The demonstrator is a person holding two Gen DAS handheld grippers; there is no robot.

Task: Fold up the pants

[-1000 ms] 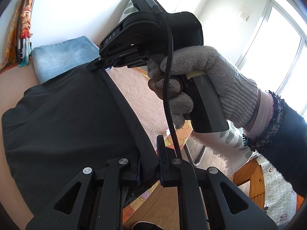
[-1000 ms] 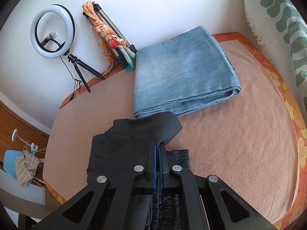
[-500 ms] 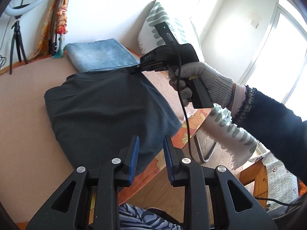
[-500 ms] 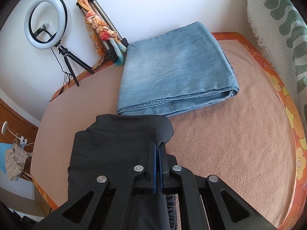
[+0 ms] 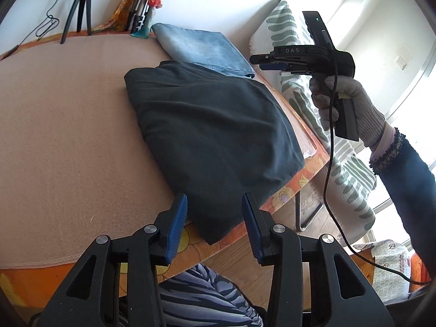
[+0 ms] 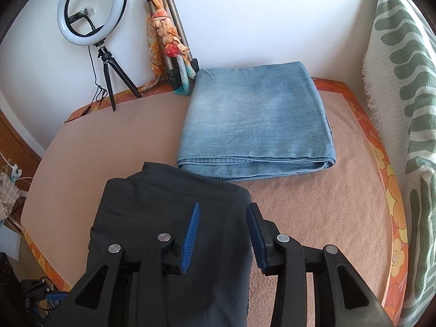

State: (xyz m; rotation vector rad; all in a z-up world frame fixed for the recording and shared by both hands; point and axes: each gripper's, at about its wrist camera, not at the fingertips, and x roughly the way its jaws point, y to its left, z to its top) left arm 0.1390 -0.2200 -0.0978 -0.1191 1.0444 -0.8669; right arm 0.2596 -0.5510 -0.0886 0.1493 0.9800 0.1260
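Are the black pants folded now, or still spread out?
Folded. The black pants lie as a compact, layered rectangle beside the folded jeans, and neither gripper holds them.

A room in a home, set up for filming. The surface (image 6: 313,212) wears a peach blanket over an orange flowered cloth. Folded jeans (image 6: 256,128) lie on it near the white wall, where a ring light (image 6: 92,8) stands on a small tripod beside a larger tripod (image 6: 174,38) wrapped in a scarf. Daylight comes through a window (image 5: 403,62), and the floor (image 5: 283,209) is wood.
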